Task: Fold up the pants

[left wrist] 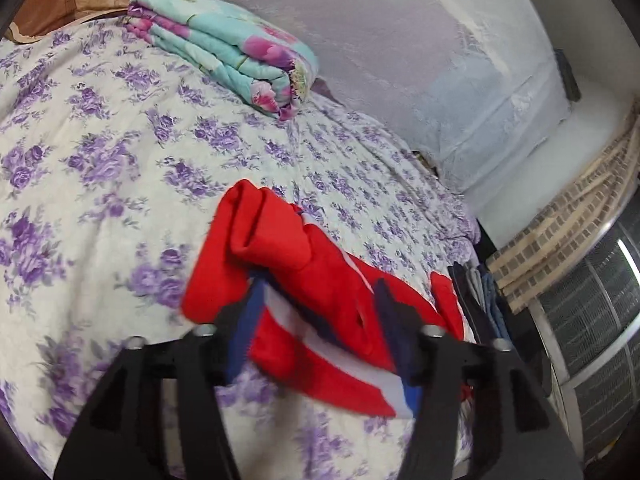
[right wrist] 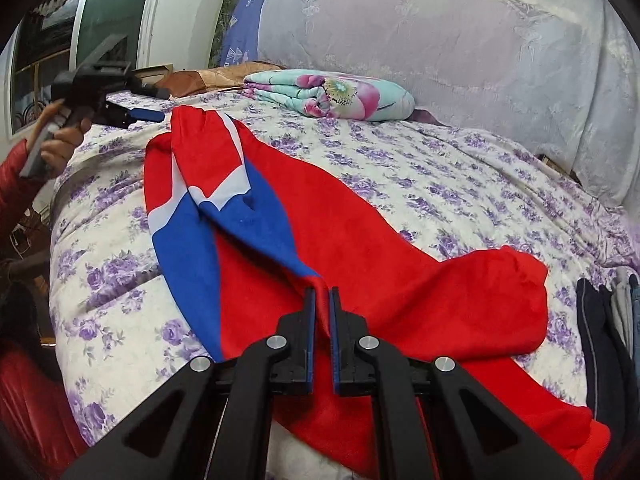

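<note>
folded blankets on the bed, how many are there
1. The folded blanket, turquoise with pink flowers, lies on the bed by the covered headboard, beyond the red pants. More may be hidden outside both views.

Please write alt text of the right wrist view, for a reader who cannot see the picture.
The right gripper pinches the red, blue and white pants between nearly closed fingers, the pants spread over a purple-flowered bedspread. At far left a hand holds the left gripper beside the pants' far end. A folded floral quilt lies behind.
</note>
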Demonstrator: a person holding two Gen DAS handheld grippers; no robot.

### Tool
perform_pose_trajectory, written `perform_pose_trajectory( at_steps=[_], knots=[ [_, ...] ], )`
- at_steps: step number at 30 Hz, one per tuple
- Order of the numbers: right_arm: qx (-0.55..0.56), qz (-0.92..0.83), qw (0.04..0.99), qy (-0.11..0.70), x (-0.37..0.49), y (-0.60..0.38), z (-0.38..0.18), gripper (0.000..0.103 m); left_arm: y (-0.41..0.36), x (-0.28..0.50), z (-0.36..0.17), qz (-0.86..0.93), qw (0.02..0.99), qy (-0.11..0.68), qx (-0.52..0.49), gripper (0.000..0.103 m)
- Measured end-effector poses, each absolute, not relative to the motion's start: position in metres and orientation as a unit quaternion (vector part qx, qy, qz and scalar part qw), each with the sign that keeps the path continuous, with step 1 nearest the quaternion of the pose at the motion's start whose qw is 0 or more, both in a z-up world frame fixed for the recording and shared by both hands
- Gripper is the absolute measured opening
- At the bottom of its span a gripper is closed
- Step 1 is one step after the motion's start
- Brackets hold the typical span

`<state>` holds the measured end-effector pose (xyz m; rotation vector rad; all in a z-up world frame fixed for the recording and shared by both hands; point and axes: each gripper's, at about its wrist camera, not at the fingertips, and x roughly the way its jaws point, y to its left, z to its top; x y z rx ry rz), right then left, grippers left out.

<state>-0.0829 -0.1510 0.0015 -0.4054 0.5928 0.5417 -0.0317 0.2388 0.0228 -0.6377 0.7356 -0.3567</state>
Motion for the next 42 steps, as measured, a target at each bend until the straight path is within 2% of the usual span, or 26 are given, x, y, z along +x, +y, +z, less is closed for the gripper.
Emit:
perform_pose_trajectory(
  at_steps=[3, 5, 7, 10, 16, 19, 21, 23, 24, 25, 27, 29, 32, 34, 36, 37, 39, 42],
  knots=[
    [-0.194, 0.26, 0.902, 0.286, -0.082, -0.152, 0.001, 0.007, 0.231, -0.012, 0.018, -0.155, 0.859, 0.377, -0.31, 0.058],
    [-0.189, 0.261, 0.902, 0.288, -0.08, -0.154, 0.001, 0.007, 0.228, -0.003, 0.012, -0.142, 0.855, 0.392, -0.309, 0.053],
    [-0.185, 0.261, 0.901, 0.293, -0.077, -0.154, 0.001, 0.007, 0.228, 0.005, 0.007, -0.134, 0.85, 0.401, -0.314, 0.032],
    [-0.179, 0.262, 0.904, 0.287, -0.08, -0.155, 0.006, 0.007, 0.23, 0.003, 0.013, -0.138, 0.851, 0.398, -0.315, 0.018],
    [-0.175, 0.279, 0.905, 0.269, -0.11, -0.156, 0.025, 0.007, 0.237, -0.026, 0.021, -0.143, 0.862, 0.394, -0.286, 0.018],
    [-0.199, 0.288, 0.883, 0.312, -0.114, -0.143, -0.005, 0.007, 0.241, -0.028, -0.01, -0.133, 0.849, 0.427, -0.283, 0.017],
    [-0.219, 0.279, 0.874, 0.332, -0.11, -0.137, -0.025, 0.007, 0.246, -0.031, -0.018, -0.147, 0.842, 0.42, -0.305, 0.017],
    [-0.215, 0.275, 0.875, 0.335, -0.109, -0.135, -0.019, 0.008, 0.25, -0.036, -0.014, -0.151, 0.841, 0.414, -0.314, 0.019],
    [-0.214, 0.275, 0.874, 0.338, -0.108, -0.135, -0.02, 0.008, 0.254, -0.042, -0.009, -0.153, 0.842, 0.408, -0.318, 0.024],
    [-0.214, 0.275, 0.875, 0.337, -0.108, -0.136, -0.023, 0.008, 0.257, -0.048, -0.004, -0.146, 0.847, 0.401, -0.315, 0.039],
    [-0.209, 0.275, 0.875, 0.339, -0.107, -0.136, -0.022, 0.008, 0.266, -0.067, 0.014, -0.085, 0.877, 0.378, -0.282, 0.053],
    [-0.207, 0.276, 0.875, 0.339, -0.104, -0.137, -0.024, 0.008, 0.267, -0.083, 0.035, -0.055, 0.899, 0.351, -0.254, 0.053],
    [-0.196, 0.277, 0.876, 0.343, -0.104, -0.137, -0.024, 0.008, 0.252, -0.083, 0.056, -0.099, 0.901, 0.333, -0.259, 0.056],
    [-0.188, 0.278, 0.877, 0.344, -0.105, -0.138, -0.025, 0.008, 0.224, -0.069, 0.064, -0.13, 0.904, 0.33, -0.238, 0.073],
    [-0.184, 0.276, 0.879, 0.344, -0.107, -0.138, -0.025, 0.009, 0.198, -0.05, 0.059, -0.115, 0.912, 0.335, -0.208, 0.085],
    [-0.181, 0.275, 0.879, 0.344, -0.107, -0.139, -0.025, 0.01, 0.189, -0.041, 0.053, -0.102, 0.914, 0.342, -0.195, 0.086],
    [-0.163, 0.281, 0.878, 0.35, -0.107, -0.143, -0.021, 0.014, 0.176, -0.019, 0.031, -0.088, 0.91, 0.363, -0.18, 0.086],
    [-0.097, 0.31, 0.872, 0.366, -0.108, -0.156, -0.001, 0.036, 0.156, -0.014, 0.009, -0.075, 0.932, 0.337, -0.107, 0.096]
  ],
)
